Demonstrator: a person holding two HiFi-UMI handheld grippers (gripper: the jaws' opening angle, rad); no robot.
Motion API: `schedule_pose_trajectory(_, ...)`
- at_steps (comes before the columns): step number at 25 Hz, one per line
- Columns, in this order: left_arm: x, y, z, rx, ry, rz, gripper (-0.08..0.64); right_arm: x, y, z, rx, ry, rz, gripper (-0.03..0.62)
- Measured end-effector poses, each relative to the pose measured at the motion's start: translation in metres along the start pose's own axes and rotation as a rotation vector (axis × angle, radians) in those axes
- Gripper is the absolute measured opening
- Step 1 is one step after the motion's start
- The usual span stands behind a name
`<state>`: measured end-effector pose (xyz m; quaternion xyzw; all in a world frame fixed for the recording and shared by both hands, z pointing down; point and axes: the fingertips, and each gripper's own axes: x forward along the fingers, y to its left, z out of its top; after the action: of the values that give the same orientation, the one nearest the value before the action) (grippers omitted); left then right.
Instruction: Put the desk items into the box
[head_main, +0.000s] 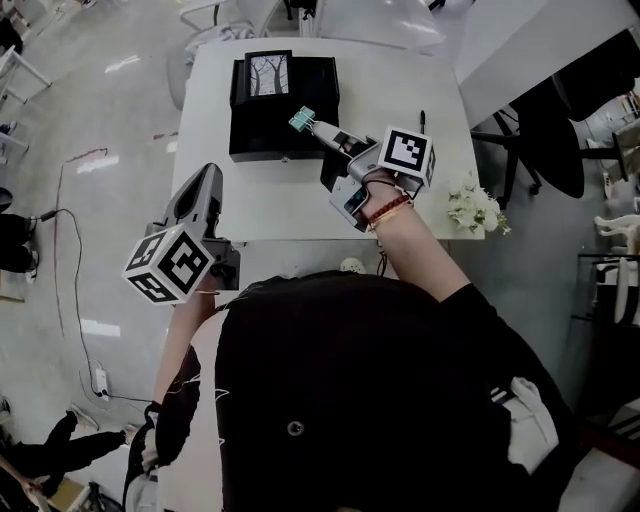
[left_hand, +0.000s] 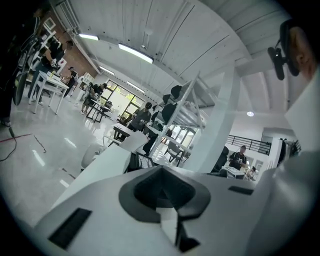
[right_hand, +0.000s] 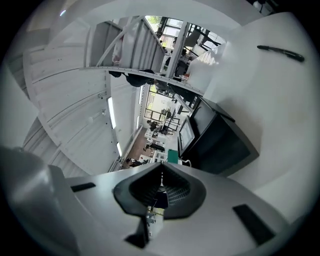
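A black open box (head_main: 270, 128) stands at the far middle of the white table (head_main: 400, 80). A framed picture (head_main: 268, 74) lies in its far left corner. My right gripper (head_main: 322, 129) is shut on a teal binder clip (head_main: 301, 120), which hangs over the box's right part. In the right gripper view the jaws (right_hand: 161, 170) are together, the clip (right_hand: 172, 156) shows as a teal speck past them, and the box (right_hand: 220, 140) lies beyond. My left gripper (head_main: 207, 174) hovers at the table's near left edge, tilted upward. Its jaws (left_hand: 162, 172) are shut and hold nothing.
A black pen (head_main: 422, 120) lies on the table to the right of the box, and it also shows in the right gripper view as the pen (right_hand: 280, 52). White flowers (head_main: 475, 208) sit at the table's right edge. A black chair (head_main: 550, 135) stands to the right.
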<state>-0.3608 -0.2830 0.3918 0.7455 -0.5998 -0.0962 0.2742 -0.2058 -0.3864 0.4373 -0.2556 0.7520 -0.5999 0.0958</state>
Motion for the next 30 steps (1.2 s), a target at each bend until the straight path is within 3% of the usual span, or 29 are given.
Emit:
schedule_pose_trajectory(13, -0.025, 0.061, 0.009, -0.051, -0.023, 0.055, 0.011, 0.053, -0.024, -0.019, -0.138, 0.081, -0.156, 0.011)
schedule_pose_trajectory(30, -0.040, 0.106, 0.019, -0.118, -0.056, 0.101, 0.011, 0.101, -0.066, -0.046, -0.276, 0.360, -0.422, 0.012)
